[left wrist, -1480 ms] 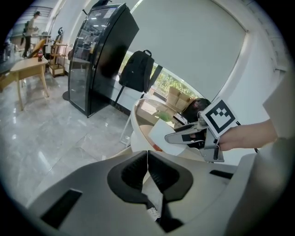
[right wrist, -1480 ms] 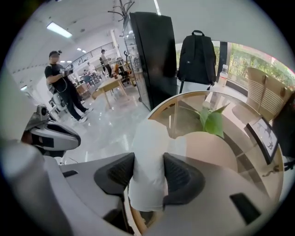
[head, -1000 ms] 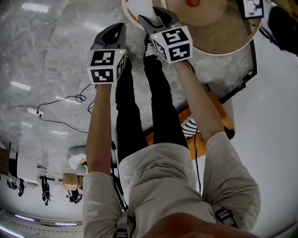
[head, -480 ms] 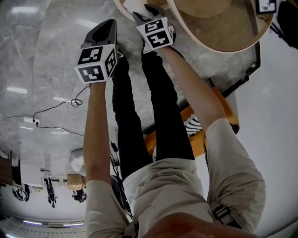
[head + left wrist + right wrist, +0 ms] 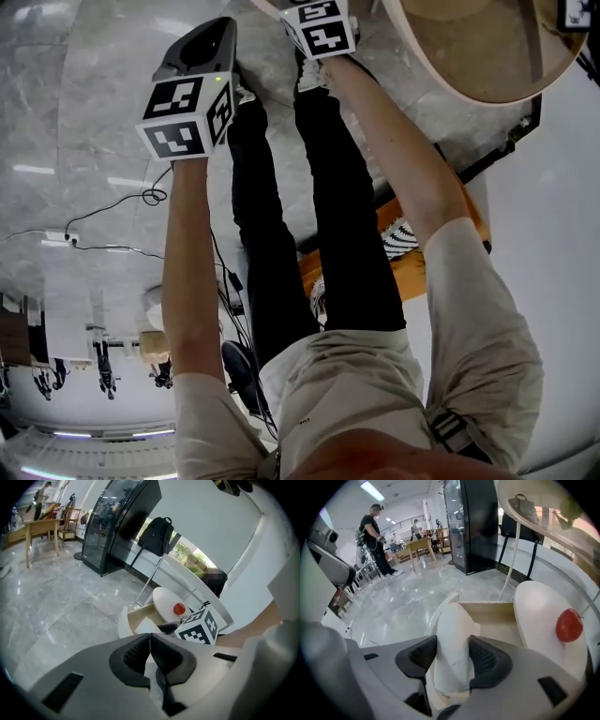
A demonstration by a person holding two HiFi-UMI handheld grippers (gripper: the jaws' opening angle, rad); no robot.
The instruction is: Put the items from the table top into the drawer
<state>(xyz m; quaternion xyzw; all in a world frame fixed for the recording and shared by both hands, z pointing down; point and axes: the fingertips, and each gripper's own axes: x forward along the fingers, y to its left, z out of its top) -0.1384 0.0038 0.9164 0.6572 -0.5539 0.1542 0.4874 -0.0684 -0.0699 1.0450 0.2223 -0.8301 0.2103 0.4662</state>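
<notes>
Right gripper view: right gripper has a crumpled white wad (paper or cloth, can't tell) clamped between its jaws. The jaws are partly apart and the wad fills the gap. It sticks out well past the tips and lines up with the front-left corner of the open drawer, which is pulled out from under the table top. Can't tell if it's actually over the drawer. By my read it's not in yet.

Left gripper: jaws closed together, nothing in them, well apart from the drawer.

Red fruit (tomato or apple, unclear) sits on the table top near its right edge in this view, well apart from the wad. Probably the next item.

How to do this step well, my take:
- Carry the wad past the curved drawer front and over the bare wood bottom before letting go. Releasing at the front edge risks it draping over the rim or falling outside.
- Go low into the drawer, since light crumpled stuff drifts.
- Aim for a back corner to leave room for the fruit.
- Open wide. The wad is wedged in the ribbed jaw faces and may cling, so confirm it dropped before lifting out.
- Mind the table top's edge overhanging the drawer on the way in.
</notes>
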